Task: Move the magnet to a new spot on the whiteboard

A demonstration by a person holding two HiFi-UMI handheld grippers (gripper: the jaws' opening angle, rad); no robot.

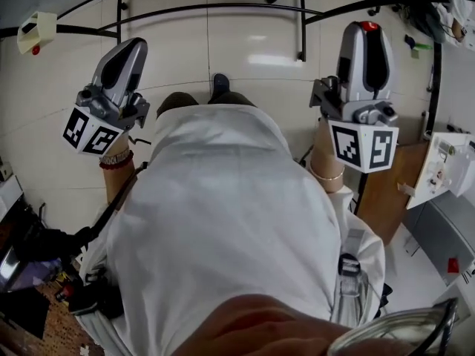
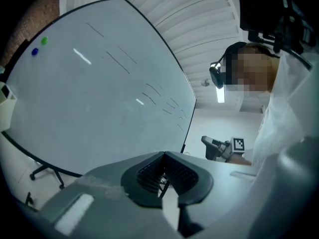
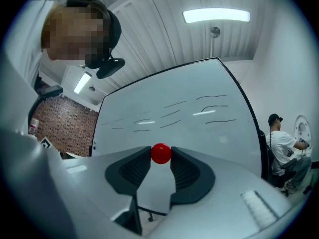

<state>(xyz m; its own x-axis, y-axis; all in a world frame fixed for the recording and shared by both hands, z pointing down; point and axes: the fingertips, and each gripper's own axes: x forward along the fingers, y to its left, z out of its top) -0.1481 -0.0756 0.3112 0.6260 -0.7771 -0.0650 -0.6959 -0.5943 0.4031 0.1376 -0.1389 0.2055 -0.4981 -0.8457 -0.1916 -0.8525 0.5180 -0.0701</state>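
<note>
Gripping a small red magnet (image 3: 161, 153) at the very tips of its jaws, the right gripper (image 3: 161, 156) points toward the whiteboard (image 3: 189, 128). In the right gripper view both dark ribbed pads press on the ball-shaped magnet from either side. From there the magnet shows against the lower part of the whiteboard, close to its bottom edge and roughly midway between its side edges; whether it touches the surface cannot be told. In the head view the same magnet (image 1: 369, 26) sits as a red spot at the top of the raised right gripper (image 1: 369, 30), on the right side of the person's white shirt (image 1: 223, 221). The left gripper (image 2: 163, 159) has its jaws brought together with nothing between them, and in the head view it is lifted at the left (image 1: 136, 45). From the left gripper view the whiteboard (image 2: 99, 98) carries a blue magnet (image 2: 34, 52) and a green magnet (image 2: 44, 41) just beside each other near its upper left corner, while thin dark marker strokes (image 2: 164, 103) lie toward its right edge. Beyond the board's right edge in the right gripper view, another person (image 3: 281, 143) sits facing away.
</note>
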